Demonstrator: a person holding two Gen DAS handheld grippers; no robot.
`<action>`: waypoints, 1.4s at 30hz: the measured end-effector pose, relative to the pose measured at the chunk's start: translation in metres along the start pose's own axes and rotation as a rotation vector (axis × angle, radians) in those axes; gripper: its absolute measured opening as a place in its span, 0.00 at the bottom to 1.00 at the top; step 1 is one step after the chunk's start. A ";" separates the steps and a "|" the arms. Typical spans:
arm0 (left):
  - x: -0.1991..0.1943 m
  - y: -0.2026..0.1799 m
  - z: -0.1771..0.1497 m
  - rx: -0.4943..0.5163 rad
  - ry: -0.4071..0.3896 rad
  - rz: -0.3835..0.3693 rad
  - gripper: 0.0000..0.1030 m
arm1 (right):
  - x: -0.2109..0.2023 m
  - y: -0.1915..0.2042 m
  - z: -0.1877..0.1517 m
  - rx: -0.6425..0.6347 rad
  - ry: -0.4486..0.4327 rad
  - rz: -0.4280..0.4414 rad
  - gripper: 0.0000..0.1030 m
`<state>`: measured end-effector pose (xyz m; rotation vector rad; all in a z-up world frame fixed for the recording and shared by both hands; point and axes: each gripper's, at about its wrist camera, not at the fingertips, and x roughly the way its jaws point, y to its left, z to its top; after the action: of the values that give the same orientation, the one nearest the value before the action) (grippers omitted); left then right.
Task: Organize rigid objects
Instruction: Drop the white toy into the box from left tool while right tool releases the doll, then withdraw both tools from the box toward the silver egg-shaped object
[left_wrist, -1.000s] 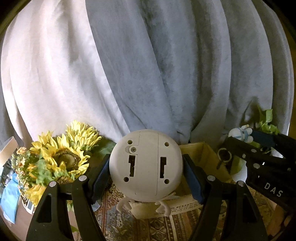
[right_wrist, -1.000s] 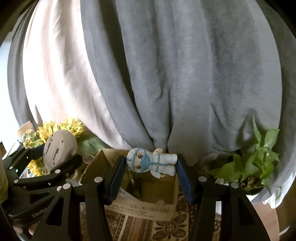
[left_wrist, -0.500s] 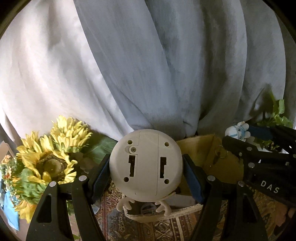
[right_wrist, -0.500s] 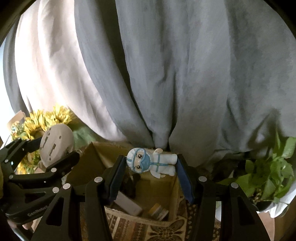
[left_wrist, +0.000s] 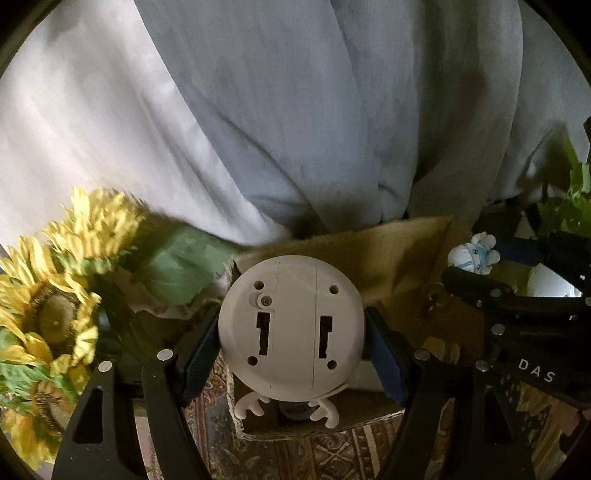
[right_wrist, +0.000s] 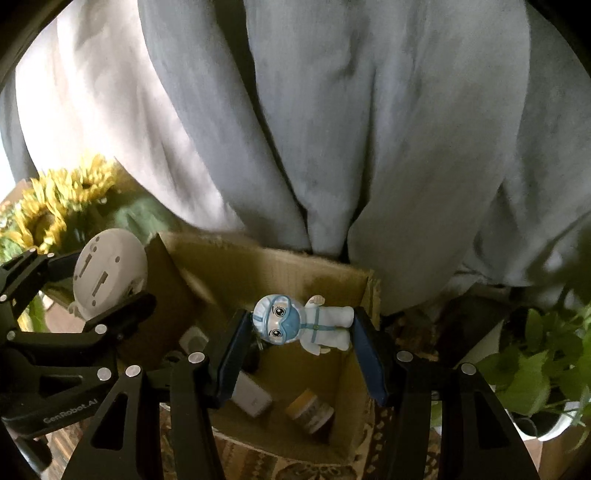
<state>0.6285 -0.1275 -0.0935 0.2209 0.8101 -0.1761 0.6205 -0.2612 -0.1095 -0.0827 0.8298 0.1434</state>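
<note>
My left gripper (left_wrist: 291, 350) is shut on a round white toy with antlers (left_wrist: 291, 332), its flat underside facing the camera, held over the left end of an open cardboard box (left_wrist: 399, 258). It also shows in the right wrist view (right_wrist: 107, 273). My right gripper (right_wrist: 301, 350) is shut on a small figure in a white suit and blue mask (right_wrist: 299, 321), held sideways over the box (right_wrist: 280, 269). The figure also shows in the left wrist view (left_wrist: 472, 254).
Inside the box lie a white rectangular device (right_wrist: 251, 397), a small jar with a yellow lid (right_wrist: 310, 410) and a dark item. Artificial sunflowers (left_wrist: 55, 295) stand to the left, a green potted plant (right_wrist: 539, 373) to the right. Grey curtains (right_wrist: 332, 129) hang behind. A patterned cloth (left_wrist: 325, 458) covers the table.
Both grippers have moved forward and tilted down over the box, so its inside now shows. Each still holds its toy.
</note>
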 end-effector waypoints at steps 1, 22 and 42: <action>0.003 0.000 -0.001 -0.001 0.011 -0.002 0.72 | 0.002 0.000 -0.001 -0.003 0.008 -0.002 0.54; -0.044 -0.001 -0.021 -0.072 -0.104 0.046 0.86 | -0.030 0.002 -0.020 0.061 -0.056 -0.061 0.71; -0.109 -0.031 -0.077 -0.084 -0.194 0.078 0.91 | -0.108 0.004 -0.076 0.106 -0.188 -0.114 0.77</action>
<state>0.4938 -0.1289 -0.0696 0.1532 0.6139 -0.0882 0.4929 -0.2771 -0.0808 -0.0159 0.6418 -0.0008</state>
